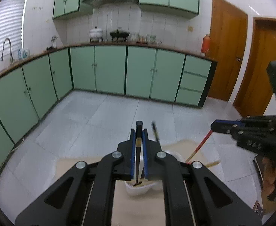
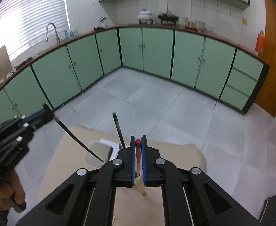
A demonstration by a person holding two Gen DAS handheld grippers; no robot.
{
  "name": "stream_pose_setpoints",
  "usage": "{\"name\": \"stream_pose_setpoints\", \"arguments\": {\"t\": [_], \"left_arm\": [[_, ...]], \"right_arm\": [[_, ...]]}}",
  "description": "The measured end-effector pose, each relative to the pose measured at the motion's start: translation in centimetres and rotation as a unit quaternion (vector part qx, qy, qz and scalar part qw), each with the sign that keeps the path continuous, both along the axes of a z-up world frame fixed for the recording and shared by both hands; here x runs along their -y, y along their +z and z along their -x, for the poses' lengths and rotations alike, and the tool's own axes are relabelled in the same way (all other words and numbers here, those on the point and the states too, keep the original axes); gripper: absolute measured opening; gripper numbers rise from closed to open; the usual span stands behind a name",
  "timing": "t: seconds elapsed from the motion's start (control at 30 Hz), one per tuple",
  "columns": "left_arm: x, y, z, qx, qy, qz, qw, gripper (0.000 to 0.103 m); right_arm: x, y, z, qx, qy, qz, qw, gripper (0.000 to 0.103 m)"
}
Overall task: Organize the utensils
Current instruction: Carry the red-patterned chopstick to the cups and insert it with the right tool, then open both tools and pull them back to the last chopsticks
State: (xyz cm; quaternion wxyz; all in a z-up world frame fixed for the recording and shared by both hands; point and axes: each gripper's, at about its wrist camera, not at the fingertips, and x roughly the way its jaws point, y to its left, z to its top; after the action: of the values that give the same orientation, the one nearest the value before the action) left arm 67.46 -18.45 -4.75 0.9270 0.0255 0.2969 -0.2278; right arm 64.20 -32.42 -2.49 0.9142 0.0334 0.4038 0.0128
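Above the beige desk [image 2: 66, 162], your left tool [image 1: 139, 131] is clamped on a black chopstick [image 1: 139, 127] whose tip angles down toward the white holder [image 2: 98, 153] near the desk's far edge. Your right tool [image 2: 138, 141] is closed on a red-topped chopstick [image 2: 138, 148], its wooden end [image 2: 143, 193] hanging over the desk. Another black chopstick [image 2: 118, 130] stands in the holder.

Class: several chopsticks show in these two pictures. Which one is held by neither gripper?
The black chopstick standing alone in the white holder. The other black chopstick is pinched in the left gripper, and the red-topped one in the right gripper.
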Motion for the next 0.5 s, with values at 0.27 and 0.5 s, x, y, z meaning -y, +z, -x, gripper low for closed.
{"name": "stream_pose_setpoints", "arguments": {"t": [0.27,0.5], "left_arm": [[-3.9,0.1,2.6,0.001,0.013,0.007,0.9999,0.049],[-9.2,-1.2,12.1,0.027,0.029,-0.009,0.9992,0.069]], "right_arm": [[1.0,2.1,4.4,0.055,0.007,-0.018,0.998,0.018],[-0.2,-1.3,19.8,0.137,0.009,-0.009,0.991,0.025]]}}
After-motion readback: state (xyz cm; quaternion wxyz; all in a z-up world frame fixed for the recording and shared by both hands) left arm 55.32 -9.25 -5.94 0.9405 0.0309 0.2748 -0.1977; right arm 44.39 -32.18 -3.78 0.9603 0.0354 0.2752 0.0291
